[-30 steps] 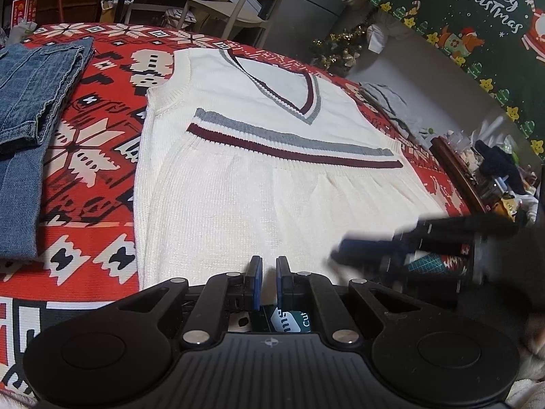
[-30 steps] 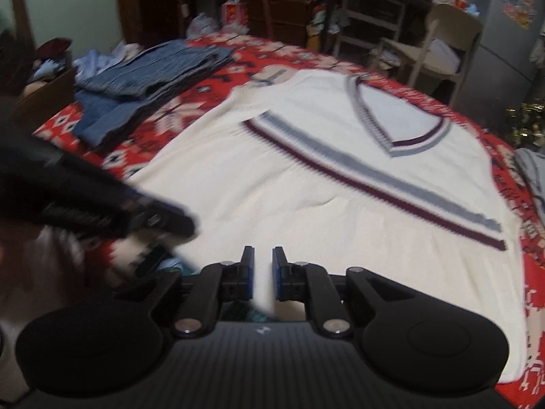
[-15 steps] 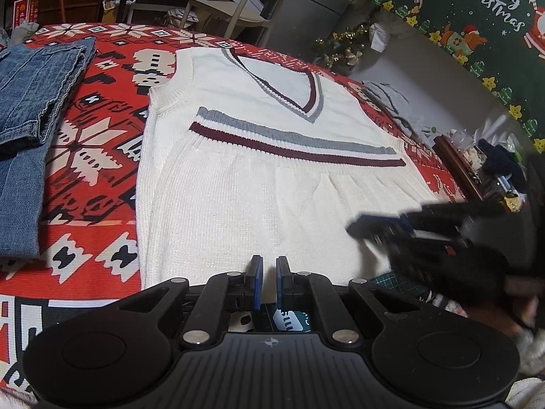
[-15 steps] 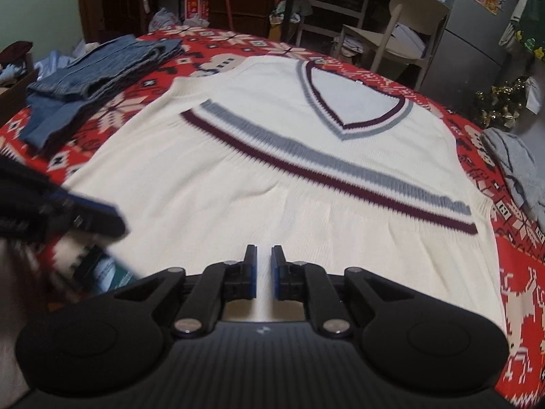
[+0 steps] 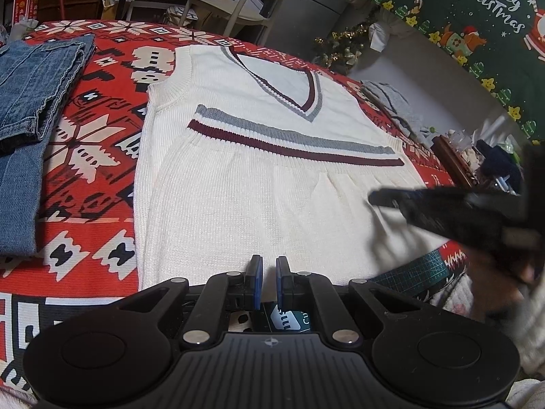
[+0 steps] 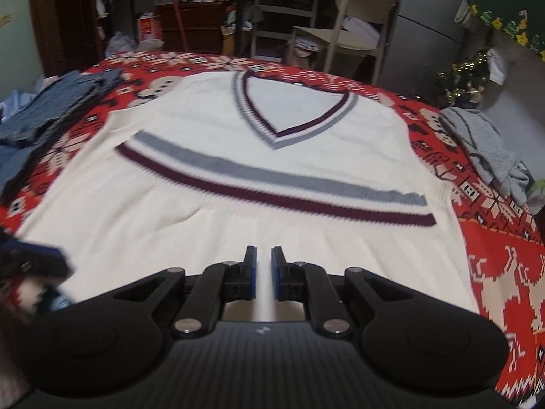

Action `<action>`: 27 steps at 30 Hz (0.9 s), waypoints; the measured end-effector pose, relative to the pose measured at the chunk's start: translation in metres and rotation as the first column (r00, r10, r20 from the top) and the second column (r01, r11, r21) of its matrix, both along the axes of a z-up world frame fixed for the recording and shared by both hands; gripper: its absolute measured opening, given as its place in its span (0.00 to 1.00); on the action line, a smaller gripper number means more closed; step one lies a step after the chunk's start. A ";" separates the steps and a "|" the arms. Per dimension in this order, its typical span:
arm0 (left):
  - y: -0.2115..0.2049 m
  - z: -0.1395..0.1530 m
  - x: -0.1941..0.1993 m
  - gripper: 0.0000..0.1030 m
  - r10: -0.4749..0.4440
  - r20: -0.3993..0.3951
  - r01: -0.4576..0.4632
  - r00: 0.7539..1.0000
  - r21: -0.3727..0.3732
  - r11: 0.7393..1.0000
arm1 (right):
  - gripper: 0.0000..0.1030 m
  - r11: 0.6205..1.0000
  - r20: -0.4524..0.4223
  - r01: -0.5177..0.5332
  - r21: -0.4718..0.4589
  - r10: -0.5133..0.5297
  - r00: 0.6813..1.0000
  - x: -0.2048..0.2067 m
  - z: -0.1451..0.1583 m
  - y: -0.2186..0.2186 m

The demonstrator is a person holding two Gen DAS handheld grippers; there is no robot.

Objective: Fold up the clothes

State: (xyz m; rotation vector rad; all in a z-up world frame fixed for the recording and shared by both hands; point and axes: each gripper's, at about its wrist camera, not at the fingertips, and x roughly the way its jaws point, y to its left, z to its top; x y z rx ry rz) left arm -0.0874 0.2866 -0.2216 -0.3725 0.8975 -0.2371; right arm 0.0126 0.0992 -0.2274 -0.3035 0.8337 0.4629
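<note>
We see one white knit vest lying flat and face up on the counter, which is covered by a red patterned cloth; its V-neck points away from us and its hem lies nearest both grippers. No part of it is turned over, so we judge its folding not yet begun: all the folds are left. At the counter's left side lies denim, already doubled into a stack; we cannot tell whether it is one garment or two. At the far right edge sits one crumpled grey garment, unfolded, so we take it as waiting its turn.

We count two grippers. The left gripper hangs over the hem near its middle, its blue pads nearly together with only a slim gap and nothing between them. The right gripper hovers over the lower part of the vest, pads likewise almost closed and empty. Neither holds any cloth. One pale chair stands behind the counter.
</note>
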 end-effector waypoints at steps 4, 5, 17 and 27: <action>0.000 0.000 -0.001 0.06 0.001 -0.001 -0.001 1.000 0.002 1.000 | 0.09 1.000 0.006 -0.001 -0.015 0.001 1.000 0.006 -0.009 -0.001; 0.000 0.000 -0.001 0.06 0.001 -0.002 -0.001 1.000 0.001 1.000 | 0.09 1.000 0.003 -0.008 -0.017 0.008 1.000 0.002 -0.009 -0.001; 0.001 -0.001 0.000 0.06 -0.001 0.000 0.001 1.000 -0.003 1.000 | 0.09 0.999 -0.085 -0.044 -0.002 0.043 0.995 -0.052 0.007 -0.035; 0.001 -0.001 0.000 0.06 0.001 -0.003 -0.001 1.000 -0.003 1.000 | 0.10 0.997 -0.020 0.076 0.011 -0.075 0.997 0.032 0.000 -0.043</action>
